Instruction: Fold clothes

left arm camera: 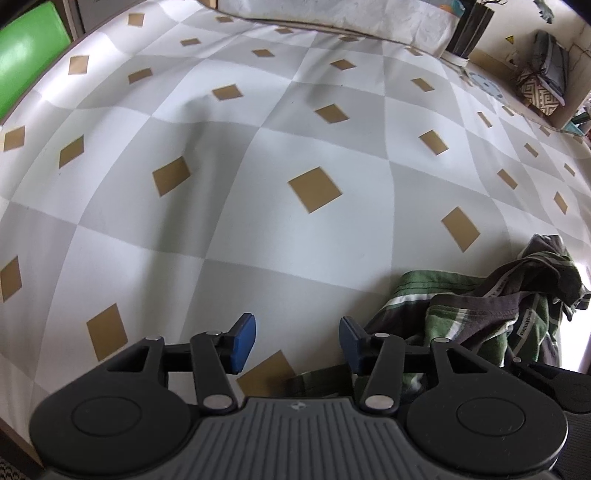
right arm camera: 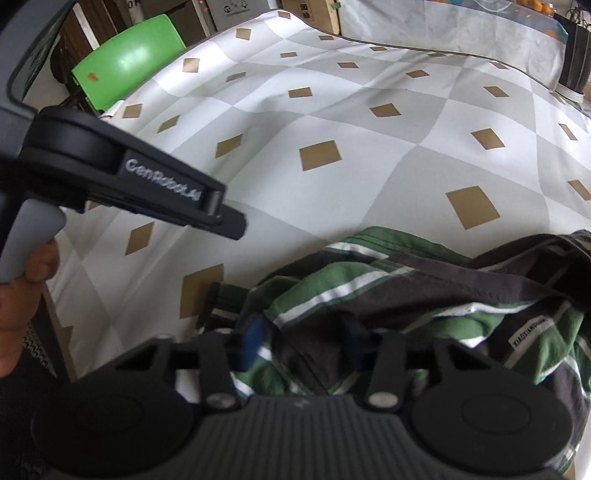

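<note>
A crumpled green, white and dark grey striped garment lies bunched at the near edge of a bed sheet chequered in white and grey with tan squares. My right gripper hangs just over the bunch. Its blue pads are blurred and stand apart, with folds of the cloth lying between them. In the left wrist view the garment sits to the right of my left gripper, which is open over bare sheet with nothing between its fingers. A hand holds the left gripper, seen side-on left of the garment.
A green plastic seat stands past the bed's far left corner. White bedding lines the far edge. Cardboard boxes stand behind the bed, and a shelf with folded things is at the far right.
</note>
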`<state>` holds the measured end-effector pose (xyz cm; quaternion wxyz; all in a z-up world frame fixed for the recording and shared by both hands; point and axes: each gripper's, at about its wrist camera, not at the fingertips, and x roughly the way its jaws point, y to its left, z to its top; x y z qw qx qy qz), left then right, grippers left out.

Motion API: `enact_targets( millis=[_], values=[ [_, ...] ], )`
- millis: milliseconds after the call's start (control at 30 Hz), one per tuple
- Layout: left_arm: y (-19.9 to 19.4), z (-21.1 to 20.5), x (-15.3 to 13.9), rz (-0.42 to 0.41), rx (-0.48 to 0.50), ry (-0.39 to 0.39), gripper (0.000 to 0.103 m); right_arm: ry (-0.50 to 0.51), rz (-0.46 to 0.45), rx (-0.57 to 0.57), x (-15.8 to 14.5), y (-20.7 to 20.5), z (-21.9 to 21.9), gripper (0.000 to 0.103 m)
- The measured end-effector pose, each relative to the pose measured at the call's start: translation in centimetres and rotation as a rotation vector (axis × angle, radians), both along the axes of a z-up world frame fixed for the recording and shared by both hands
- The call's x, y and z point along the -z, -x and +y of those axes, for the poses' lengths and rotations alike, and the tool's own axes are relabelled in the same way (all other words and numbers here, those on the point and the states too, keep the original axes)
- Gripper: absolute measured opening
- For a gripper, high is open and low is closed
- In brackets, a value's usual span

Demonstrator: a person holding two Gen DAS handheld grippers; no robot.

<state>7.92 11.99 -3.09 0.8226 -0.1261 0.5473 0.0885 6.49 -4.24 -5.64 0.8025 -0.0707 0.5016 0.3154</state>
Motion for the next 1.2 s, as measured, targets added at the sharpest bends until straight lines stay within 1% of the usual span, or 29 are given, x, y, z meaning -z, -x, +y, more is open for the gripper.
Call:
enact_targets(
  millis=[100, 200, 433, 633, 733, 933, 1033, 1067, 1133, 1167, 1200],
  values=[
    [-0.1, 0.2, 0.7, 0.023, -0.011, -0.004, 0.048, -0.001, -0.003, 0.013, 0.3, 0.0, -0.3, 0.015],
    [-0.2, -0.1, 1.5, 0.039, -0.004, -0.020, 0.048, -0.024, -0.010, 0.026, 0.0, 0.0, -0.8, 0.011],
    [-0.3, -1.2, 2.8, 0.079, 0.060, -0.059, 0.048, -0.159, 0.017, 0.104, -2.3, -1.5, -3.2, 0.009],
    [-0.4, -1.2, 3.6, 0.101, 0.049, -0.040, 0.049, -0.330, 0.013, 0.180, -4.6, -3.2, -5.9, 0.009],
    [-0.3, -1.6, 3.8, 0.103, 0.062, -0.044, 0.056, -0.408, -0.003, 0.236, -5.5, -4.4, -7.2, 0.009],
    [-0.1, -3.0, 3.9, 0.108, 0.119, -0.067, 0.057, -0.551, -0.076, 0.312, -7.7, -6.6, -8.3, 0.007],
    [-0.1, -3.0, 3.7, 0.109, 0.118, -0.048, 0.057, -0.553, -0.107, 0.331, -8.3, -7.8, -7.7, 0.007],
    [0.0, -2.6, 3.4, 0.091, 0.107, -0.034, 0.057, -0.551, -0.102, 0.353, -8.1, -8.2, -7.6, 0.010],
    [0.0, -1.9, 2.7, 0.044, 0.085, -0.008, 0.057, -0.542, -0.071, 0.396, -7.5, -8.9, -7.4, 0.011],
    [0.0, -1.7, 2.2, 0.017, 0.078, -0.005, 0.057, -0.521, -0.062, 0.407, -7.2, -9.0, -7.3, 0.014],
    [0.1, -1.4, 1.7, -0.011, 0.063, -0.005, 0.057, -0.489, -0.060, 0.410, -6.8, -9.1, -7.2, 0.021]
  ],
)
